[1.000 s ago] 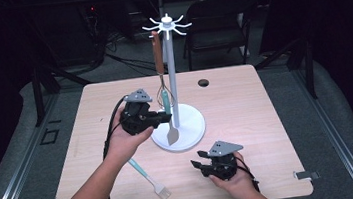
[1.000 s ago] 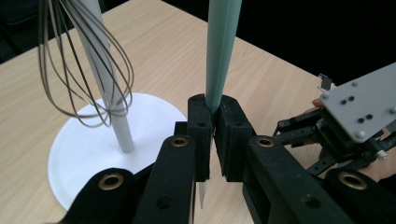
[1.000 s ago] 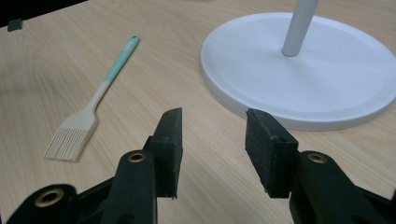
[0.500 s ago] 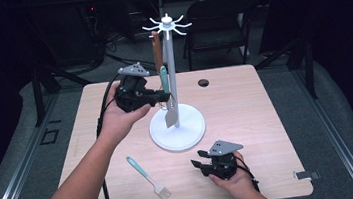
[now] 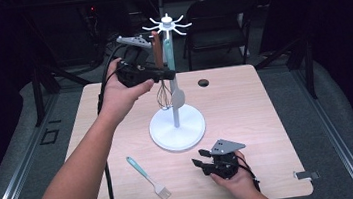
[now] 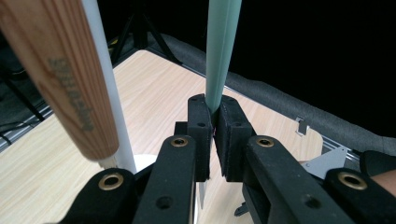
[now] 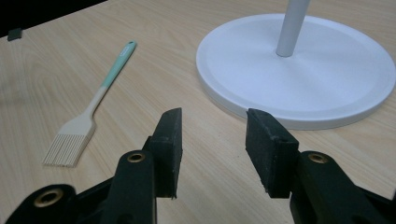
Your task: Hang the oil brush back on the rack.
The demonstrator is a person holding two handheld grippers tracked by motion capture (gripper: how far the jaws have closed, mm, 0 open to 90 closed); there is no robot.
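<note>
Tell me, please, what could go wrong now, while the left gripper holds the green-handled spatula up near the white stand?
1. The left gripper pinches only the thin handle of the spatula, so it may swing or slip before reaching a hook.
2. The whisk hangs right beside it, so the spatula could knock it off the stand.
3. A sideways push near the top might tip the stand, while the right gripper rests open, not steadying the base.

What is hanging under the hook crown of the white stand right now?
Under the stand crown hangs a wooden-handled whisk. Beside it the left gripper clamps a mint-handled spatula, raised toward the hooks. Whether its handle end is on a hook cannot be told.
</note>
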